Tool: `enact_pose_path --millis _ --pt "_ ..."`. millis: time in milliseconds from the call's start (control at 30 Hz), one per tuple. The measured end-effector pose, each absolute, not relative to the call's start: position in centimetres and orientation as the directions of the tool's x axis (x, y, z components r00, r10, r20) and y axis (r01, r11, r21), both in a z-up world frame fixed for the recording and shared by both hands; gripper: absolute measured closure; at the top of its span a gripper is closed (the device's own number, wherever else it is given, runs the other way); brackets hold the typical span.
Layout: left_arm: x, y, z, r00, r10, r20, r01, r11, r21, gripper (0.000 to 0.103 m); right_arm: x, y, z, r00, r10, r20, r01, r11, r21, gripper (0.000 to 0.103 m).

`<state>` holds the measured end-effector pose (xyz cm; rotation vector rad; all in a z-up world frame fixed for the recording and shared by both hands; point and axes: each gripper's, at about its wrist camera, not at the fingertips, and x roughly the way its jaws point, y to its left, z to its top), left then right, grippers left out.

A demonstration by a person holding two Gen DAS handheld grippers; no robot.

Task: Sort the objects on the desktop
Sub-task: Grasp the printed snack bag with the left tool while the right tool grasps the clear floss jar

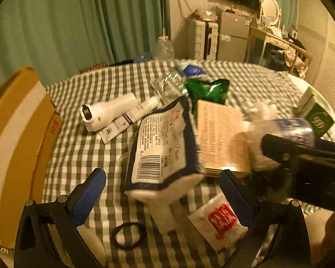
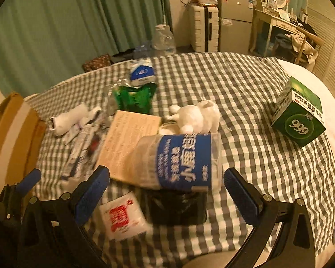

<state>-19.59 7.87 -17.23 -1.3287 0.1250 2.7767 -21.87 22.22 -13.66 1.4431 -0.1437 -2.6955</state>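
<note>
both wide open and holding nothing: left gripper [image 1: 162, 192] over a white bag with a bar code [image 1: 158, 147], right gripper [image 2: 167, 187] over a clear bottle with a blue label [image 2: 181, 160]. all piled mid-way on the checked cloth [image 2: 245, 102], green box [image 2: 299, 120] well apart.

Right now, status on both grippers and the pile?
Left gripper open, empty. Right gripper open, empty, over the blue-label bottle. Pile unsorted on the checked cloth; green box lies apart.

tablecloth [image 2: 245, 102]: checked cloth, matt | bottle [image 2: 181, 160]: clear plastic | carton [image 1: 13, 134]: matt cardboard
</note>
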Motion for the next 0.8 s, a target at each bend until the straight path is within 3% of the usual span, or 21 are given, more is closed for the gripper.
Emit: enact_pose_path --millis 300,367,433,467,500,533,800 --pt "-22.6 5.4 -18.8 -0.586 0.096 -0.805 -0.059 -0.995 -0.076 0.0 -24.0 23.4 -16.9 -0.463 -0.139 -0.875 -0.033 -0.984 0.174 0.002" --pt "-22.6 5.1 -18.8 -0.58 0.132 -0.804 -0.081 -0.991 -0.104 0.009 -23.9 23.5 -16.9 -0.469 -0.144 -0.872 -0.037 -0.983 0.182 0.002" --pt "-22.4 5.0 -18.5 -0.573 0.172 -0.801 -0.106 -0.985 -0.135 0.033 -23.8 23.3 -17.0 -0.469 -0.155 -0.869 -0.03 -0.981 0.191 0.002" --pt "-22.2 5.1 -18.4 -0.57 0.171 -0.804 -0.113 -0.985 -0.129 0.038 -23.7 23.3 -17.0 -0.467 -0.168 -0.868 -0.025 -0.979 0.203 0.002" --pt "-22.0 5.0 -18.2 -0.562 0.17 -0.81 -0.119 -0.985 -0.124 0.055 -23.7 23.3 -17.0 -0.468 -0.177 -0.866 -0.023 -0.977 0.212 0.003" --pt "-22.0 4.8 -18.1 -0.547 0.17 -0.82 -0.117 -0.985 -0.126 0.065 -23.6 23.3 -17.0 -0.468 -0.184 -0.864 -0.021 -0.976 0.219 0.003" --pt "-19.5 1.9 -14.8 -0.545 0.181 -0.818 -0.053 -0.982 -0.182 0.069 -21.7 24.0 -15.3 -0.511 -0.227 -0.829 -0.011 -0.963 0.27 0.003"
